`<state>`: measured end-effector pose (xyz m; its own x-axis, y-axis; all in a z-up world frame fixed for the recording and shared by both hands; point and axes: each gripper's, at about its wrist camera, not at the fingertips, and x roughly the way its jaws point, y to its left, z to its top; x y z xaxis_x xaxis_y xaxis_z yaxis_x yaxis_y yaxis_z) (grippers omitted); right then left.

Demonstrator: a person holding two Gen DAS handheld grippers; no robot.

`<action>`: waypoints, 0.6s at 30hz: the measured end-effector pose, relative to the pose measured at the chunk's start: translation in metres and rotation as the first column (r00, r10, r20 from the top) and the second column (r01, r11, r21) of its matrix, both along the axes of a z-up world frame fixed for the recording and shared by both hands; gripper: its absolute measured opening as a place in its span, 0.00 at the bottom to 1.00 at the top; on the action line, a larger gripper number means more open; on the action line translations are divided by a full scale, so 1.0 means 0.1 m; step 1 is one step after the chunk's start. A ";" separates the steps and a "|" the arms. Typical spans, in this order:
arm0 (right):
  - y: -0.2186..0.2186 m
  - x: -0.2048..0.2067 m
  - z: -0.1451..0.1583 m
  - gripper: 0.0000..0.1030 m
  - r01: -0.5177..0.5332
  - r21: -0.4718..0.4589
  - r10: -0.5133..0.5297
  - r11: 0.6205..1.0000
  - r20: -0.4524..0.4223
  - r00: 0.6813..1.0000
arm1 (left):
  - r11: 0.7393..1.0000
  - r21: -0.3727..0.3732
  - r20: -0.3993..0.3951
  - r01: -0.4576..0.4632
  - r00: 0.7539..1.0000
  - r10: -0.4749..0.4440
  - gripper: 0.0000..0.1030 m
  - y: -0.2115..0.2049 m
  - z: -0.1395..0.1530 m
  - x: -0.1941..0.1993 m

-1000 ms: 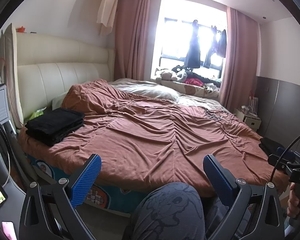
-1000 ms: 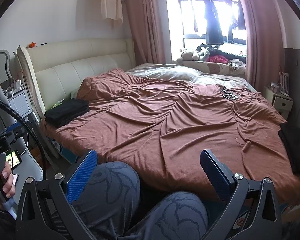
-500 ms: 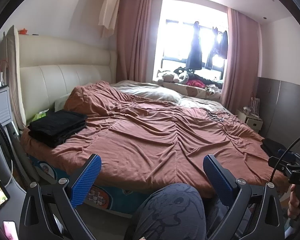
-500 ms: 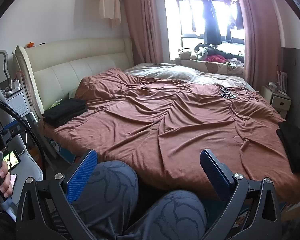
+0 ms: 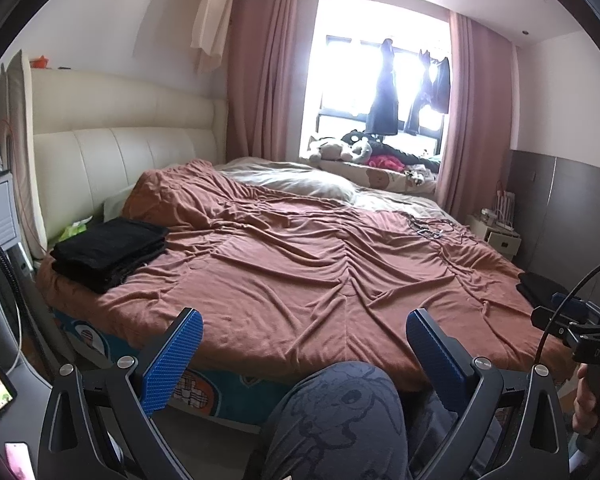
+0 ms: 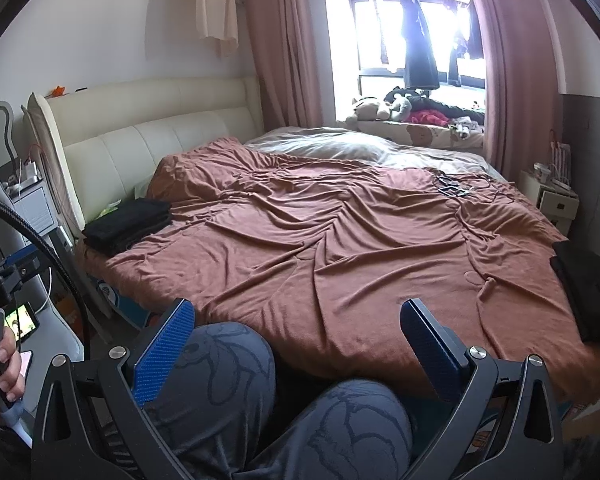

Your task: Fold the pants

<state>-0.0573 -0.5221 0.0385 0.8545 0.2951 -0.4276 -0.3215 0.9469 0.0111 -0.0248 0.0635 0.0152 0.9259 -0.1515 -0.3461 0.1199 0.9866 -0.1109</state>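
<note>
left tongs [image 5: 302,354] and right tongs [image 6: 296,344] both spread wide, holding nothing, above the person's knees [image 6: 228,364]. folded black pants stack [image 5: 110,252] lies on the brown bedspread [image 5: 320,276] near the headboard [image 5: 120,160]; 1 dark garment [image 6: 588,288] at the bed's right edge.
</note>
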 end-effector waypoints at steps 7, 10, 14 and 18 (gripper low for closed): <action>-0.03 0.02 0.01 1.00 0.005 0.000 -0.005 1.000 -0.001 1.000 | 0.999 0.032 -0.018 -0.002 1.000 0.003 1.00 -0.06 -0.02 0.03; -0.03 0.02 0.01 1.00 0.005 -0.001 -0.005 1.000 -0.002 1.000 | 0.999 0.034 -0.009 0.002 1.000 -0.002 1.00 -0.08 -0.03 0.03; -0.03 0.01 0.01 1.00 0.007 -0.002 -0.007 1.000 -0.003 1.000 | 0.999 0.038 0.004 -0.004 1.000 0.004 1.00 -0.09 -0.01 0.01; -0.05 0.01 0.01 1.00 0.009 0.003 -0.009 1.000 -0.002 1.000 | 0.999 0.037 0.007 -0.002 1.000 0.002 1.00 -0.10 0.00 0.00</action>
<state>-0.0567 -0.5273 0.0395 0.8564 0.2885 -0.4281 -0.3128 0.9497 0.0143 -0.0248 0.0539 0.0147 0.9288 -0.1365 -0.3446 0.1185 0.9903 -0.0730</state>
